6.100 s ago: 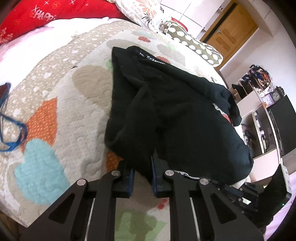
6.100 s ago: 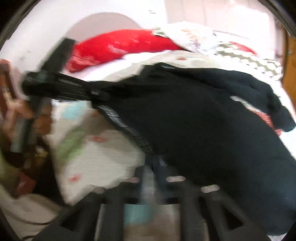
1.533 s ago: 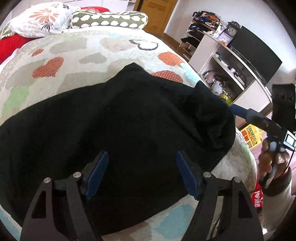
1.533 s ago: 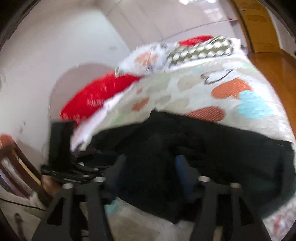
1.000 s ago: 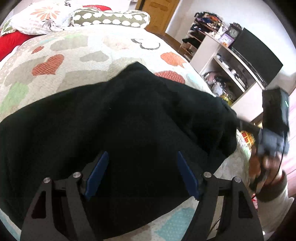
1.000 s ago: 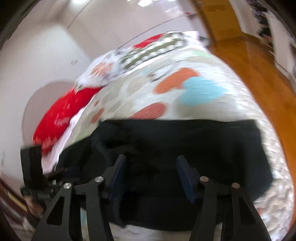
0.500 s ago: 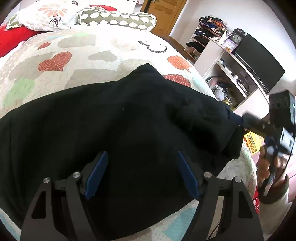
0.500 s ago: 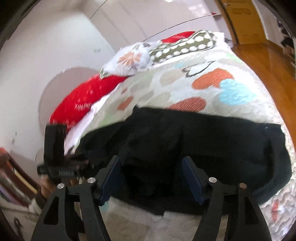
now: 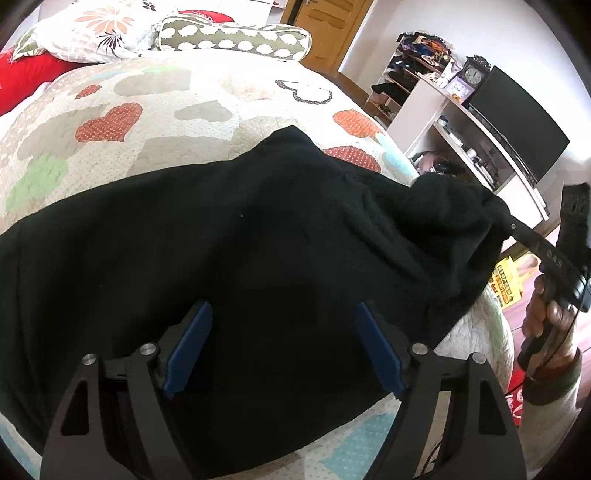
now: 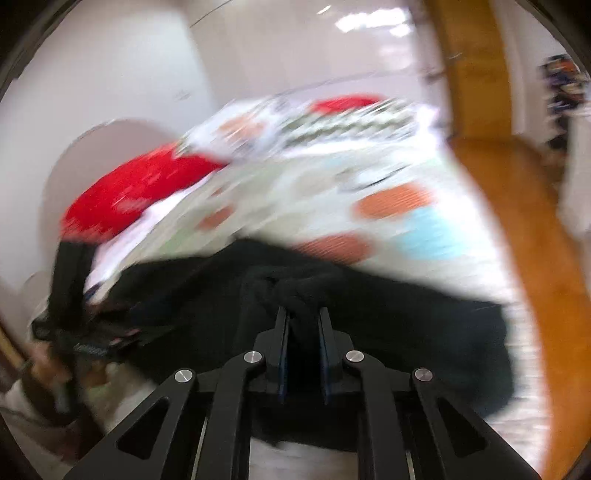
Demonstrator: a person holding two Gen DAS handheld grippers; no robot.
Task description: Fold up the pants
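Note:
The black pants (image 9: 240, 240) lie spread across the heart-patterned quilt (image 9: 155, 99). My left gripper (image 9: 282, 310) is open, its blue pads just over the near part of the pants, holding nothing. In the left wrist view my right gripper (image 9: 498, 212) grips a bunched fold at the pants' right end and lifts it. In the blurred right wrist view my right gripper (image 10: 303, 314) is shut on a bunch of the black pants (image 10: 406, 321); the left gripper (image 10: 70, 280) shows at the far left.
Pillows (image 9: 236, 35) and a red cushion (image 9: 26, 77) lie at the head of the bed. A white shelf unit (image 9: 461, 122) with a clock and a black screen (image 9: 517, 122) stands right of the bed. A wooden door (image 9: 321, 18) is behind.
My right gripper has closed on a bunch of the pants at their right end and pulled it up. My left gripper stays open over the pants. Six seconds ago both held the crumpled pants.

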